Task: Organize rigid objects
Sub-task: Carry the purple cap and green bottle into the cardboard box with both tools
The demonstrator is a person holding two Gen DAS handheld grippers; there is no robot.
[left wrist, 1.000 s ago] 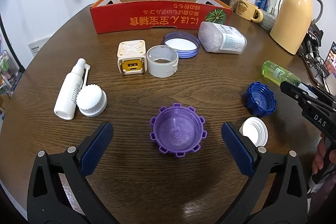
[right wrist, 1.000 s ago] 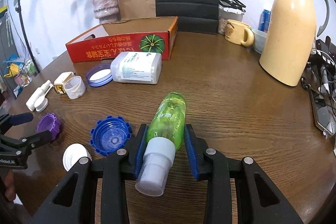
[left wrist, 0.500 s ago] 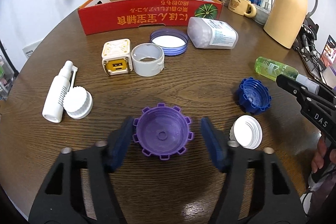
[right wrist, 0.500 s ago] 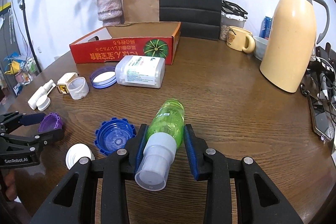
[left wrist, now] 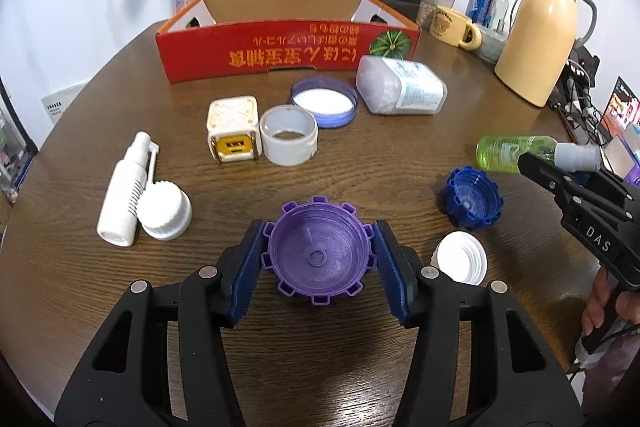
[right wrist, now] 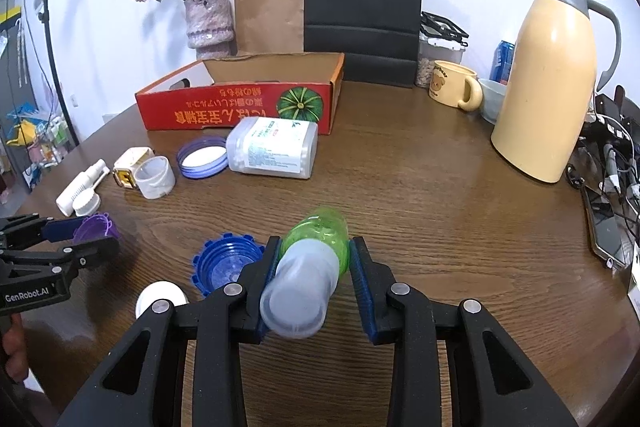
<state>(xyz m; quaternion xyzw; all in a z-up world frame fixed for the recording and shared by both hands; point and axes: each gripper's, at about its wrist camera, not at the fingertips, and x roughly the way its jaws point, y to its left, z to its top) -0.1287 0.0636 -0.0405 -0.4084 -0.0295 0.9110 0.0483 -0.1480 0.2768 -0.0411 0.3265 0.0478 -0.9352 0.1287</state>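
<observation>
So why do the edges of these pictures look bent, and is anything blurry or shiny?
Left wrist view: the fisheye lens bows the round table and leaves dark corners; the green bottle looks smeared. Right wrist view: the same curving; the bottle's cap is soft so near the lens, and light gleams off the table beside the yellow jug.

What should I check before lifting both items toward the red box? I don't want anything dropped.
1. Left gripper closed on purple cap: ok, both pads touch its toothed rim after the jaws just closed.
2. Right gripper shut on green bottle: ok, pads clamp it near the grey cap end.
3. Bottle balance: cannot tell, its body sticks out ahead of the pads.
4. Red box open on top: ok.
5. Space inside box: cannot tell, its floor is hidden.
6. Path for the left gripper: not ok, tape roll and lid lie between.
</observation>
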